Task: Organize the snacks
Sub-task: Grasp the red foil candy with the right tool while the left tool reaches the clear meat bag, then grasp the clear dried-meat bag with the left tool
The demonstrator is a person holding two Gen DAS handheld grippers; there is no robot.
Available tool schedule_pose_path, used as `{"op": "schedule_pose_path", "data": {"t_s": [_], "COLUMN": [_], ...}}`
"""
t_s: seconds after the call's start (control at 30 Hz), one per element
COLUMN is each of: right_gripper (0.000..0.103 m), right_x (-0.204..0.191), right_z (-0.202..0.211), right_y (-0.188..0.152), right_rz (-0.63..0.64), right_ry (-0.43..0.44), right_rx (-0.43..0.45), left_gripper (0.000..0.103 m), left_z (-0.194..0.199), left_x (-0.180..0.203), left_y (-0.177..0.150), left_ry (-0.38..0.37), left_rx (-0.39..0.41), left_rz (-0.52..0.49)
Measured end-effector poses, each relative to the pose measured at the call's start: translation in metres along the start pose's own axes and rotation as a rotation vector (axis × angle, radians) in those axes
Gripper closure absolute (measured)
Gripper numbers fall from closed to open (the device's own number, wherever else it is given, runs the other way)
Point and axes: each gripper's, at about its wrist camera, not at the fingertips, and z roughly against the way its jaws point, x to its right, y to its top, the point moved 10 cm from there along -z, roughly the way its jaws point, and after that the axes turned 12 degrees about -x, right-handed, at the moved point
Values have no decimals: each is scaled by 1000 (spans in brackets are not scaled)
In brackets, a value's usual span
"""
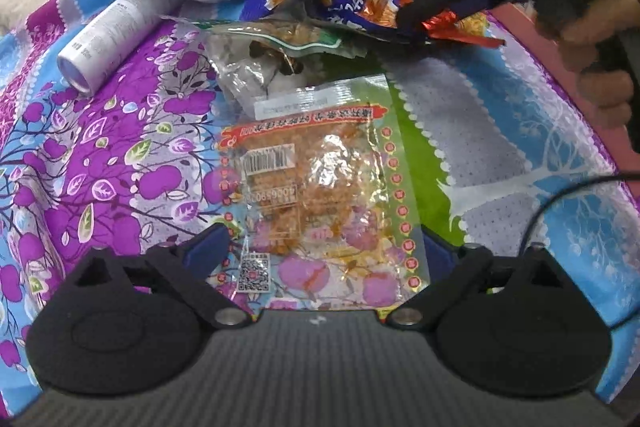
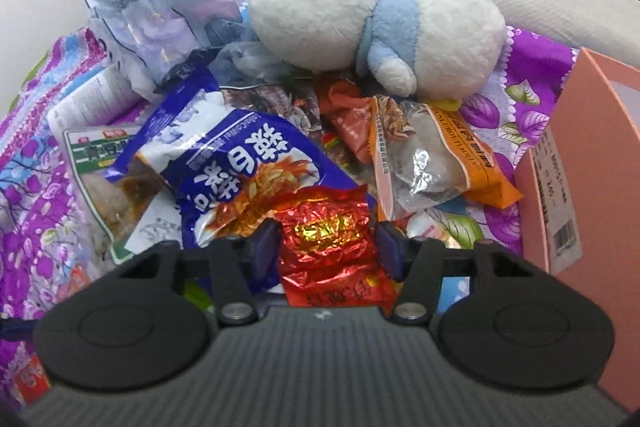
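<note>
Plainly little is sorted yet: most snacks lie in one loose heap on a flowered sheet (image 1: 120, 155) that looks to cover a bed. In the right wrist view a red foil packet (image 2: 326, 239) sits between the blue pads of the right tongs (image 2: 326, 247). Those pads stand at half width, close on either side of the foil, but I cannot tell whether they press it. Just behind it lies a blue bag (image 2: 240, 163), partly over a green-labelled pack (image 2: 96, 155). An orange-edged packet (image 2: 432, 163) lies to the right, a pale blue bag (image 2: 152, 3) stands at the back, and a white and blue plush toy (image 2: 376, 27) rests on the far edge of the heap.

Apart from the pile, nearer the left camera, a clear packet with a red border (image 1: 320, 195) lies flat on the sheet between the left tongs (image 1: 326, 247), which are wide and not touching it. A clear pouch (image 1: 256, 67) lies just beyond it, and a white tube (image 1: 108, 39) off to the left.

A pink box (image 2: 560, 171) stands open at the right edge, perhaps the place for the snacks. No snack shows inside it, though little of its interior is visible. Nearly everything looks left to do.
</note>
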Motion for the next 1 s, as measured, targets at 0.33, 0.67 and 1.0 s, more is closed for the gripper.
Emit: {"op": "schedule_pose_path", "data": {"t_s": [0.33,0.67,1.0], "right_gripper": [46,46,46], "right_x": [-14,-21,-35], "right_z": [62,114,138], "right_y": [-51,-107,-139], "right_rz": [-40,-93,-149], "right_ry": [-10,-8,-57], "right_rx": [43,94,97], "left_gripper": [55,96,96], "left_z": [24,42,79], "left_x": [-6,3,-8], "left_y": [-3,-15,-26], "left_ry": [-26,-43,-155], "left_rx": [50,58,105], "left_rz": [55,49,97]}}
